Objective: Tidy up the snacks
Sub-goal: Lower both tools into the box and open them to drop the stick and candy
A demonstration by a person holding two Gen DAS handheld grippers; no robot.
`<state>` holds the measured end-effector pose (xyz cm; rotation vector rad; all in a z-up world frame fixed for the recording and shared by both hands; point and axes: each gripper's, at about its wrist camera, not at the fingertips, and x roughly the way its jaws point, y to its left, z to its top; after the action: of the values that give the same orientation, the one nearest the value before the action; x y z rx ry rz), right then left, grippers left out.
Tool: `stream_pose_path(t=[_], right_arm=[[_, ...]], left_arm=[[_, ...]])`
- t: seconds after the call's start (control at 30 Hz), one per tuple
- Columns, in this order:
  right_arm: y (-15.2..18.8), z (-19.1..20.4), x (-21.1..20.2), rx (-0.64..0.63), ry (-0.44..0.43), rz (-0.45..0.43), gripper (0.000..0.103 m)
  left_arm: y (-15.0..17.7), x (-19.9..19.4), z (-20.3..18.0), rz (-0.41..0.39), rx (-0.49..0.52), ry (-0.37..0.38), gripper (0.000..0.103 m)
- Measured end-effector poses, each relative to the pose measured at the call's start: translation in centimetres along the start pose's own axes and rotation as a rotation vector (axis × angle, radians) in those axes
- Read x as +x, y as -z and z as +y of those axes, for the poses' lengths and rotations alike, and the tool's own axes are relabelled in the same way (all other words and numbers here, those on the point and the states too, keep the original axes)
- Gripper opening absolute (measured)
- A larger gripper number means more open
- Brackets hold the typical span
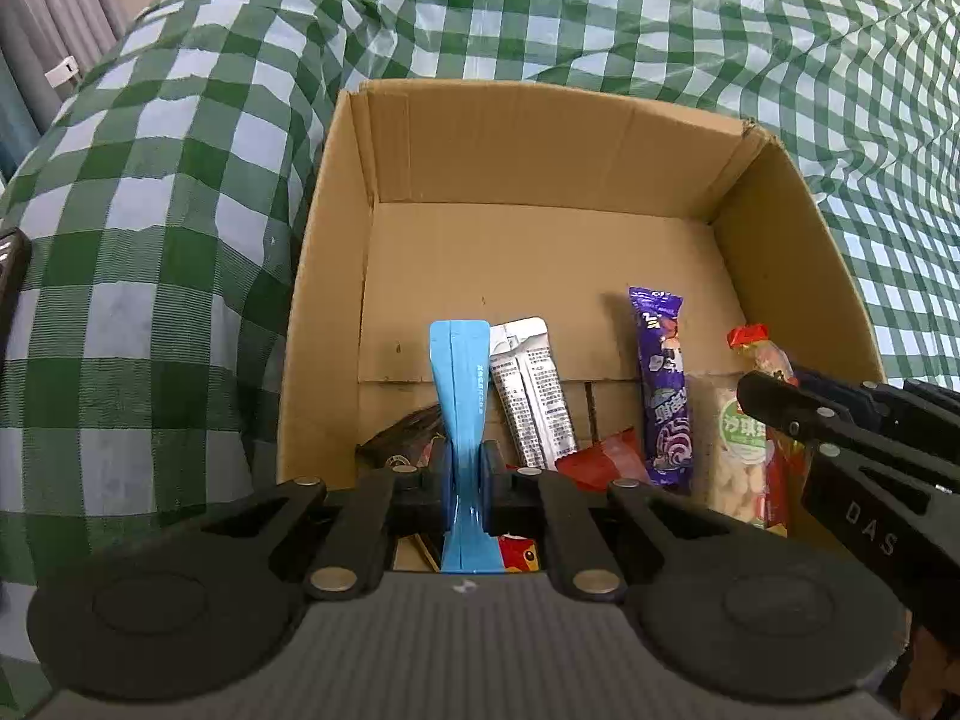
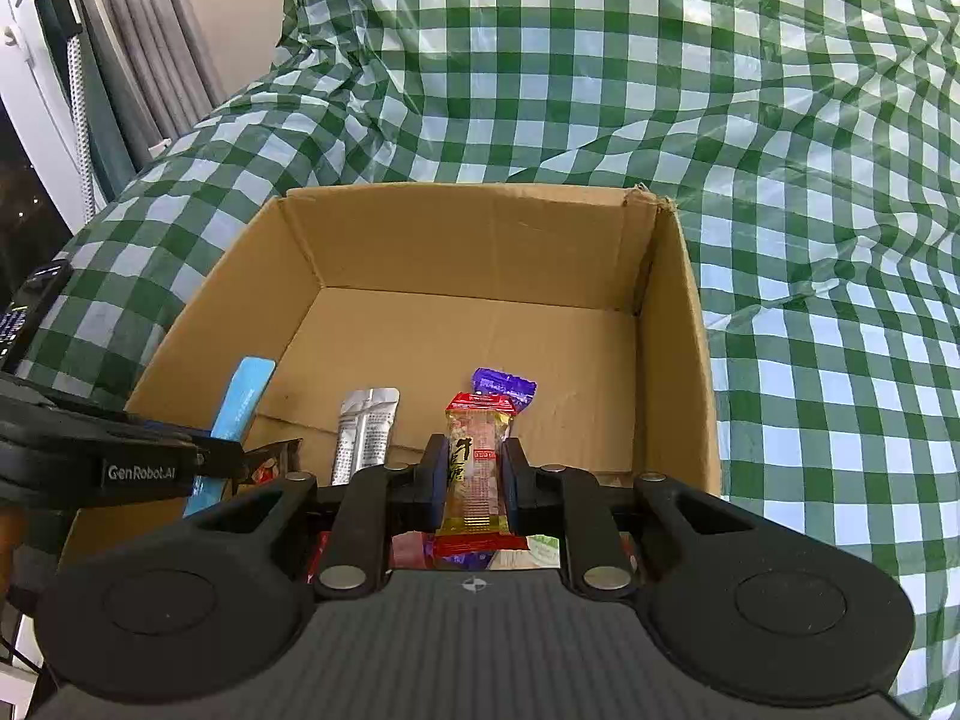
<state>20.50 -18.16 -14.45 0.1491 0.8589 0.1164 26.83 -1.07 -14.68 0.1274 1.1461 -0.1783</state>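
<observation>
**Nearly lined up: two sticks in hand over the box**

Already several snacks stood in a row along the near side of the box (image 1: pixel 336 276): a dark packet (image 1: pixel 399 441) at the left, a silver sachet (image 1: pixel 528 396), a red wrapper (image 1: pixel 606 462), a purple stick (image 1: pixel 663 390) and a clear bag of white puffs (image 1: pixel 741 462) at the right. The far half of the box floor was bare cardboard. By my reading the sorting was well along, with my two held items left to place; whether more snacks waited outside the box I could not tell.

My left gripper (image 1: pixel 467 468) was clamped on a blue stick (image 1: pixel 462 396), pinched near its middle so it stood upright, at the left end of the row beside the silver sachet. It pointed forward and down into the box from the near edge.

My right gripper (image 2: pixel 474 474) was squeezed on a clear bar with red ends (image 2: pixel 477 468), also upright, just in front of the purple stick and near the right wall. It reached in from the near side too, level with the left one, the two well apart.
</observation>
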Motion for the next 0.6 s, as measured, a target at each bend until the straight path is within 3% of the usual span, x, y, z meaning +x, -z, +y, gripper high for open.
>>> stream_pose_path(t=[0.33, 0.43, 0.47, 0.5, 0.53, 0.57, 0.6], right_arm=[[-0.1, 0.0, 1.3, 0.013, 0.011, 0.02, 0.019], [-0.2, -0.1, 1.6, 0.023, 0.013, 0.021, 0.02], [-0.2, -0.1, 1.6, 0.028, 0.011, 0.019, 0.02], [-0.3, -0.1, 1.6, 0.035, 0.007, 0.015, 0.021], [-0.4, -0.3, 1.5, 0.048, 0.002, 0.012, 0.035], [-0.5, -0.4, 1.5, 0.064, 0.005, 0.013, 0.048], [-0.6, -0.5, 1.3, 0.083, 0.016, 0.011, 0.075]], left_arm=[[-0.4, 1.3, 0.3, 0.023, -0.001, -0.008, 0.01], [-0.5, 1.2, 0.4, 0.021, -0.013, -0.009, 0.015], [-0.5, 1.0, 0.4, 0.009, -0.017, -0.011, 0.031], [-0.5, 0.8, 0.5, 0.001, -0.019, -0.016, 0.067], [-0.3, 0.4, 0.5, -0.011, -0.026, -0.02, 0.073], [-0.1, 0.0, 0.6, -0.021, -0.036, 0.022, 0.084], [0.1, -0.3, 0.6, -0.02, -0.047, 0.038, 0.086]])
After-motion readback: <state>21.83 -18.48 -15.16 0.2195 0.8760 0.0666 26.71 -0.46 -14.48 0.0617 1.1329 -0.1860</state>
